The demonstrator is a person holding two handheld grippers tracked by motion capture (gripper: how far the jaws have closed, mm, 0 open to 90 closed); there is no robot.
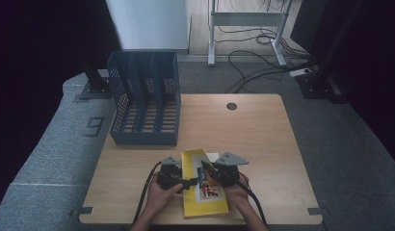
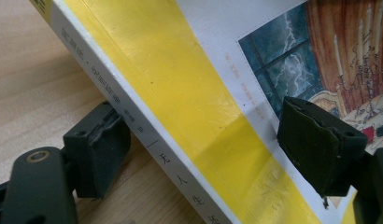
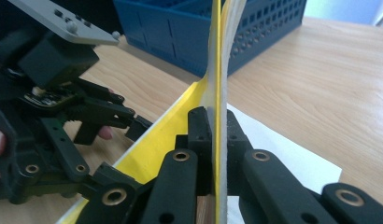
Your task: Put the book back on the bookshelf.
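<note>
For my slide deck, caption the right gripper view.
Right tool pinches the yellow book's cover; left tool beside it.

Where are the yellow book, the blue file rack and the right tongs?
yellow book [image 1: 191, 202], high view, bare yellow cover near its spine.
blue file rack [image 1: 143, 136], high view, front wall.
right tongs [image 3: 216, 140], right gripper view, between the tips pinching the book.

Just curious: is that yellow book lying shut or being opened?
Being opened: the right hand-held gripper pinches the yellow paperback book's front cover and lifts it upright off the pages.
</note>
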